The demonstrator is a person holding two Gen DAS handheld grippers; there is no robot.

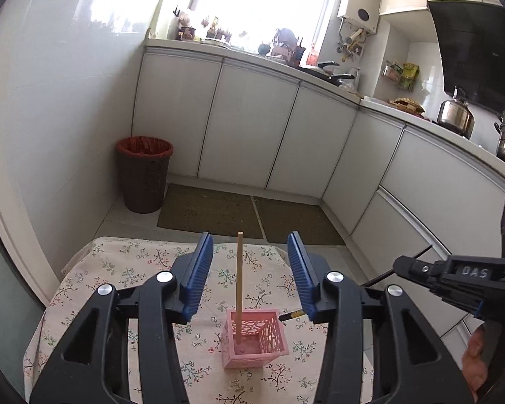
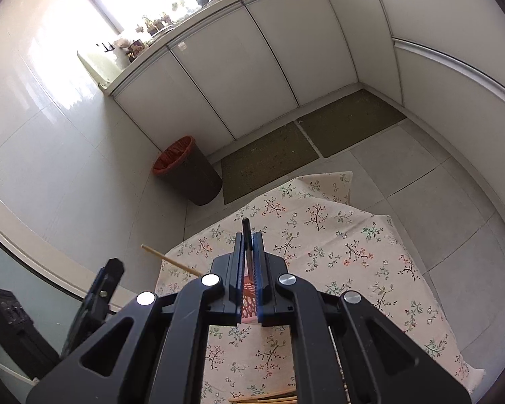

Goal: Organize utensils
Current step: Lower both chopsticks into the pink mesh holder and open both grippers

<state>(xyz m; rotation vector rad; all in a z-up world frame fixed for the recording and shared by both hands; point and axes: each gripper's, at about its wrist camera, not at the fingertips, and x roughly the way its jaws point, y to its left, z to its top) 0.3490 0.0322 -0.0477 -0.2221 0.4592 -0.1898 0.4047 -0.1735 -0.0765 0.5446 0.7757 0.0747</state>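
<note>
We see a pink basket (image 1: 255,338) with pierced, lattice-like walls, square and open-topped, upright on the floral-clothed table (image 1: 134,269); a pale wooden chopstick (image 1: 240,286) stands near-upright inside it, resting on the far rim; a thin dark utensil (image 2: 247,242) sits pinched between closed jaws, its black end projecting beyond them; more pale chopsticks (image 2: 269,397) lie at the table's near edge.
</note>
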